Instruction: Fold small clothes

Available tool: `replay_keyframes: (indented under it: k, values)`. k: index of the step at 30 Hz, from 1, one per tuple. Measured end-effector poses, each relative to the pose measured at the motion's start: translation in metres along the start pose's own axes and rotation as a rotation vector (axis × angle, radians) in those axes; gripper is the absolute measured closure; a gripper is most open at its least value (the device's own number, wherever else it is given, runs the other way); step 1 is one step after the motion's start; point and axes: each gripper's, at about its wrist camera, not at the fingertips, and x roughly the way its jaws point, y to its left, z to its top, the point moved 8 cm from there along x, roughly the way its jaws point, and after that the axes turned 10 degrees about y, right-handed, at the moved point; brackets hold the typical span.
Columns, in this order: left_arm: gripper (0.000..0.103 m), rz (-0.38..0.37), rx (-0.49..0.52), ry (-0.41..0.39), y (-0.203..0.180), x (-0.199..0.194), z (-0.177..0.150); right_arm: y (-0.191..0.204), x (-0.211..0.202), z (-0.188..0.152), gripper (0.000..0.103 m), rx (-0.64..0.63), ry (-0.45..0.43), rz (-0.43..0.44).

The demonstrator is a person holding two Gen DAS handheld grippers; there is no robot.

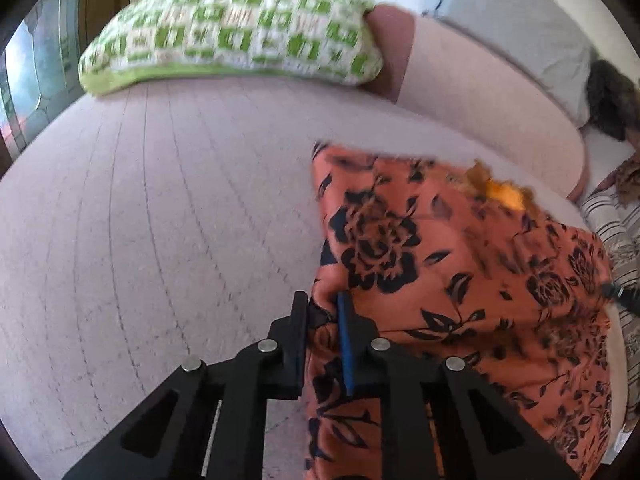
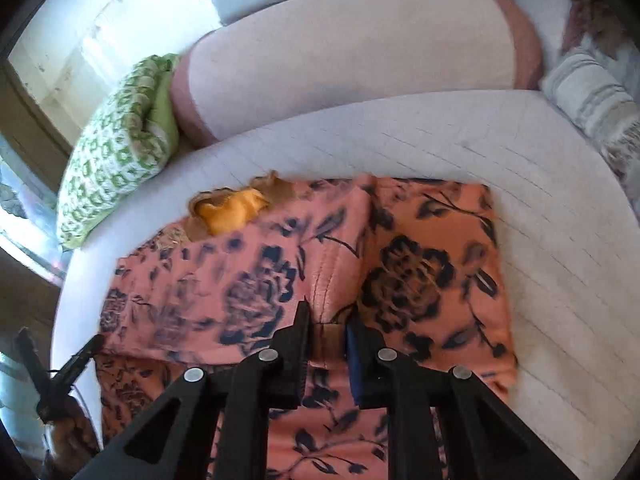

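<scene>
An orange garment with dark blue flowers (image 1: pixel 460 260) (image 2: pixel 420 240) lies spread on a pale quilted mattress (image 1: pixel 160 220) (image 2: pixel 560 220). A yellow inner patch (image 1: pixel 504 196) (image 2: pixel 228 208) shows at its far edge. My left gripper (image 1: pixel 322 306) is shut on the garment's left edge, with cloth pinched between the pads. My right gripper (image 2: pixel 329 320) is shut on a raised ridge of the garment near its middle, and creases run up into the gap. The left gripper also shows as a dark shape (image 2: pixel 60 376) at the garment's left side in the right wrist view.
A green and white checked pillow (image 1: pixel 232 32) (image 2: pixel 116 152) lies at the mattress's far left. A pink bolster (image 1: pixel 480 100) (image 2: pixel 352 60) runs along the back with a grey pillow (image 1: pixel 512 20) behind it. Striped fabric (image 1: pixel 616 220) (image 2: pixel 592 104) lies at the right.
</scene>
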Motion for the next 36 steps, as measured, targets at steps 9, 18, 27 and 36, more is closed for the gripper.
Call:
replay_keyframes:
  k: [9,18,27,36]
  values:
    - [0.05,-0.012,0.093,-0.159,-0.018,-0.052,0.04,-0.024,-0.019,0.023,0.031,0.095,-0.114,0.082]
    - [0.07,0.084,0.158,0.004,-0.026,0.026,0.042,-0.019,0.041,0.04,0.077,-0.041,-0.013,-0.06]
    - [0.052,0.109,0.123,-0.065,-0.016,-0.006,0.036,-0.033,-0.01,0.02,0.044,0.049,-0.121,0.047]
    - [0.036,0.091,0.144,0.06,-0.021,0.0,-0.026,-0.036,0.013,-0.028,0.027,0.153,0.005,0.317]
